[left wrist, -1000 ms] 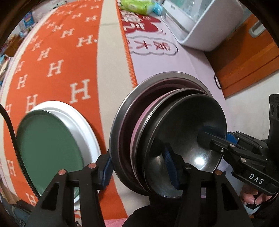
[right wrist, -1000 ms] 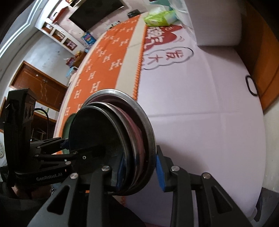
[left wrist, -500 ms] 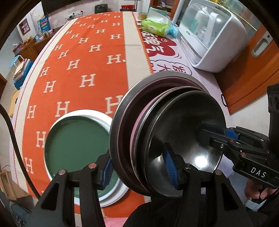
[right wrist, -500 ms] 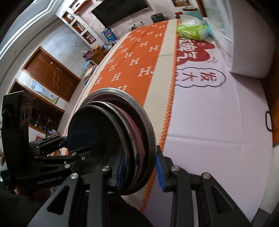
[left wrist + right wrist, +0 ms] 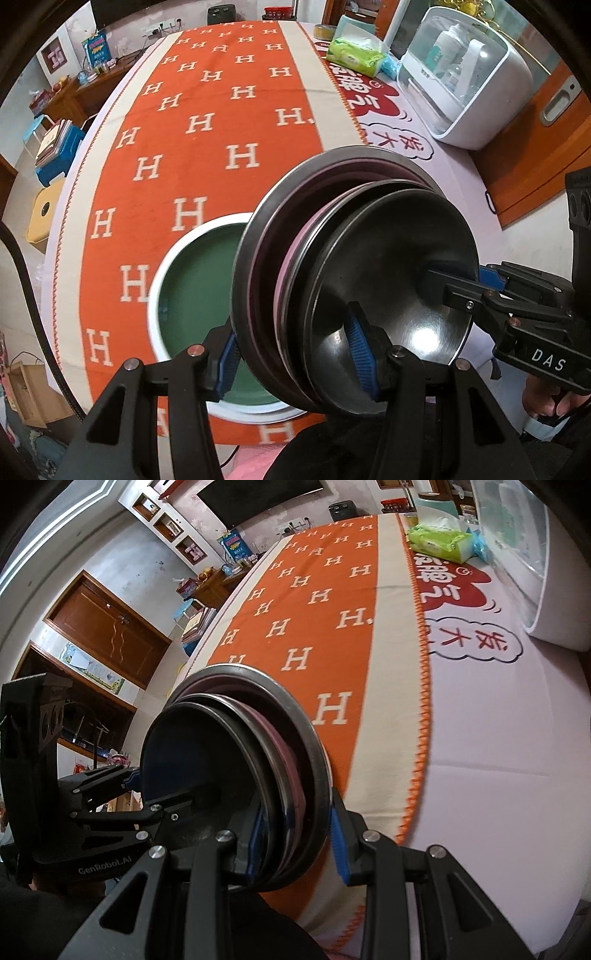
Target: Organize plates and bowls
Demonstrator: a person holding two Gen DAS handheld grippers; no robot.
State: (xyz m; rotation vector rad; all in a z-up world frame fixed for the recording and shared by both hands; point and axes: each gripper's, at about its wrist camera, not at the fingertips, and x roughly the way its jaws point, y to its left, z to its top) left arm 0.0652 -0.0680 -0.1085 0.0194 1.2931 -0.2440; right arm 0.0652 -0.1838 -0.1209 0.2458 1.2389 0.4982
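Note:
A nested stack of metal plates and bowls (image 5: 388,277), pink-lined inside, hangs tilted on edge above the table. My left gripper (image 5: 293,358) is shut on the stack's near rim, one blue pad behind the largest plate and one inside the smallest bowl. My right gripper (image 5: 461,280) clamps the opposite rim from the right. In the right wrist view the stack (image 5: 207,746) sits between the pads of my right gripper (image 5: 295,840), and my left gripper (image 5: 147,794) bites it from the left. A green plate with a white rim (image 5: 195,280) lies flat on the orange cloth, partly hidden behind the stack.
An orange cloth with white H letters (image 5: 207,122) covers the table's left half, and a pale printed cloth (image 5: 498,720) covers the right. A white domed appliance (image 5: 465,74) and a green tissue pack (image 5: 356,55) stand at the far right. A hand (image 5: 550,402) holds the right gripper.
Both grippers have carried the stack leftwards and a little upwards, from over the pale cloth to over the orange cloth. The green plate now sits right behind the stack. Neither grip has changed.

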